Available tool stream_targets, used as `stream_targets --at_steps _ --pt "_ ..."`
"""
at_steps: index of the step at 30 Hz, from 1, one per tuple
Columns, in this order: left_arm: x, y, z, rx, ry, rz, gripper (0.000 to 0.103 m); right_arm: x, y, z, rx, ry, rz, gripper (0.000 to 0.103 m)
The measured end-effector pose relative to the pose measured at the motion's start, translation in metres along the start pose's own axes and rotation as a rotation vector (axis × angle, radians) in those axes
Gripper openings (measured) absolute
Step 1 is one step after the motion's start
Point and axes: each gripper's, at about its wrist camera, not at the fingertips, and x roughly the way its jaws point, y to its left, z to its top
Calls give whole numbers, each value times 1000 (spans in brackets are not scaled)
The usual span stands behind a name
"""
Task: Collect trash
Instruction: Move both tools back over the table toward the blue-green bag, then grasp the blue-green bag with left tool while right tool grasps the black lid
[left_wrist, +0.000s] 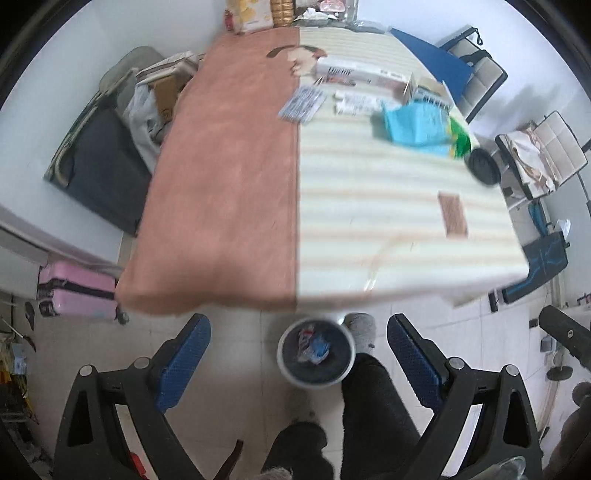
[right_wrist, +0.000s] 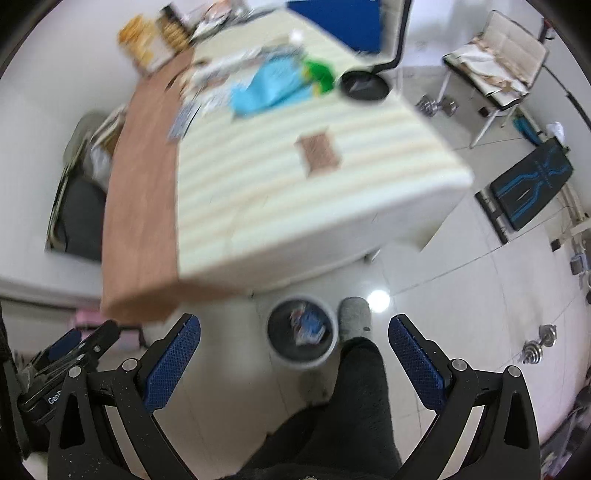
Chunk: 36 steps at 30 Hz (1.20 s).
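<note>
Right now both the left gripper (left_wrist: 299, 347) and right gripper (right_wrist: 294, 343) are wide open and hold nothing, and the brown wrapper (right_wrist: 319, 150) lies flat on the table (right_wrist: 229, 192) at twelve o'clock, nearer the right gripper, well apart

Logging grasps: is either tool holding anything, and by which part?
Nothing is held. The left tool and right tool are both open, above the trash bin.

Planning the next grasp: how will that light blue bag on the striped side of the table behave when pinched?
The light blue bag lies crumpled with soft folds, so it is probably thin, floppy and light; expect it to drape from the fingers. It overlaps the green packet, which might get dragged along. Both frames are blurred, so its surface cannot be judged.
</note>
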Motion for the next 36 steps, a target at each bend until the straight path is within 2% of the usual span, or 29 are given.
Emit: stream_targets --at_steps 4,6,9,12,16,19,20,22,23,24,25,27,29,30,31,36 --pt "21 -23 54 -19 -1 -29 98 16 -36 66 82 1 -7 103" --pt "44 -37 90 -45 13 -42 97 34 -58 106 126 3 -2 102" --pt "79 -59 137 -67 45 -70 96 68 -88 162 178 23 8 83" --pt "102 -78 174 -57 54 -56 75 107 -113 214 214 54 32 71" --pt "142 -106 223 -47 69 -53 75 152 -132 273 217 86 36 59" --pt "173 -123 251 -51 114 -71 75 183 -140 306 222 115 39 58" --pt "180 -126 256 -49 127 -76 74 193 -140 315 221 127 40 58" --pt "196 -132 262 -41 169 -70 38 208 -139 329 213 146 58 58" --pt "201 -132 263 -44 188 -68 33 215 -138 334 204 159 60 58" --pt "204 -132 262 -47 200 -75 16 220 -136 337 198 168 61 57" --pt "206 -132 260 -48 206 -75 9 224 -134 338 188 176 62 54" --pt "201 -132 256 -33 195 -47 5 227 -127 342 132 162 12 50" --pt "192 -133 250 -25 182 -26 3 223 -123 345 92 122 -32 33" --pt "186 -133 247 -23 172 -21 2 221 -123 345 81 108 -42 13" --pt "180 -132 244 -22 164 -20 2 219 -124 344 79 100 -27 5" --pt "130 -123 224 -26 90 -7 1 205 -127 335 86 63 8 4"
